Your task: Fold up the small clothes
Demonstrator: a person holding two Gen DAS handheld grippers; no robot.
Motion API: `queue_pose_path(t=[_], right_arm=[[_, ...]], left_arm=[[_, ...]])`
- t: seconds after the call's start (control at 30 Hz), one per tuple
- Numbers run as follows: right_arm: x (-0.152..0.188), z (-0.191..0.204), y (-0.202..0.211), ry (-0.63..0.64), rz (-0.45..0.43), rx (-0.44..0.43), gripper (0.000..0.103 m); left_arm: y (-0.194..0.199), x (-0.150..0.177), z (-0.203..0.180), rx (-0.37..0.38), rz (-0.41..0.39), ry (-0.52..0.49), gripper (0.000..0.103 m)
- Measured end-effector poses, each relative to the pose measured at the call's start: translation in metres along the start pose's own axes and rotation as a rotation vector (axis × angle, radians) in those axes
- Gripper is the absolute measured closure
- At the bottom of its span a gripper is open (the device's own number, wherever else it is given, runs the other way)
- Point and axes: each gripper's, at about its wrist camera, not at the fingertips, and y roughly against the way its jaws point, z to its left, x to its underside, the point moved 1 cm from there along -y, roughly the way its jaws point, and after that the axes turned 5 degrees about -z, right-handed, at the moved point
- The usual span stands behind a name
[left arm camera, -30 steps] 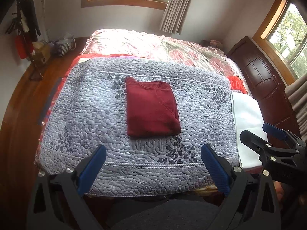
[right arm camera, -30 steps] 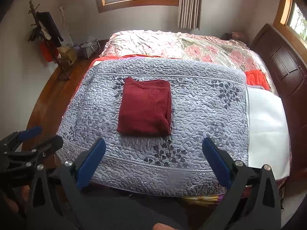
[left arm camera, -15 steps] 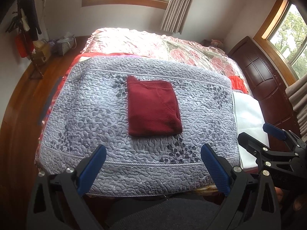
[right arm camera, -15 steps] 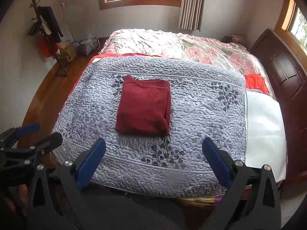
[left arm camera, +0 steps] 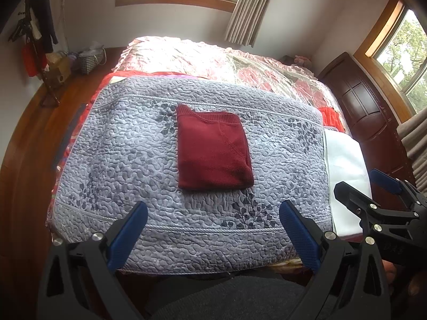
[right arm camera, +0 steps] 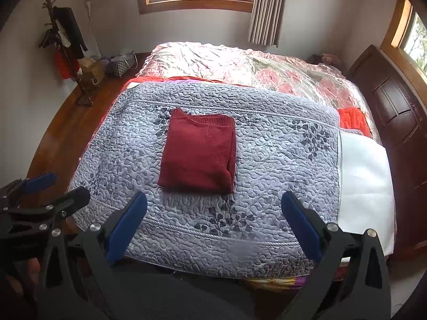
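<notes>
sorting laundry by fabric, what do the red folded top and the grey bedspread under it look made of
Red folded sweater: looks like matte knit, wool or acrylic unclear; ribbed band along its far edge.
Grey quilted bedspread: stitched, padded fabric with slight sheen, puffy pebble pattern and printed leaves.

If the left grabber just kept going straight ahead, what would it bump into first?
Probably the grey quilt on the bed. The left gripper hangs open over the quilt's near edge, aimed toward the folded red sweater farther on. Depth is hard to judge, so it might reach the sweater instead.

Quilt (left arm camera: 112, 160) bare around folded sweater (left arm camera: 213, 152); nothing blocks approach from near edge.
</notes>
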Motion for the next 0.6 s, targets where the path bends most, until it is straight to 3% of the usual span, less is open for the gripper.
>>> queue_pose_path(t=[0.6], right_arm=[[-0.0028, -0.0015, -0.0020, -0.002, -0.006, -0.002, 0.003]], left_arm=[[-0.0043, -0.0037, -0.0019, 0.002, 0.007, -0.008, 0.004]])
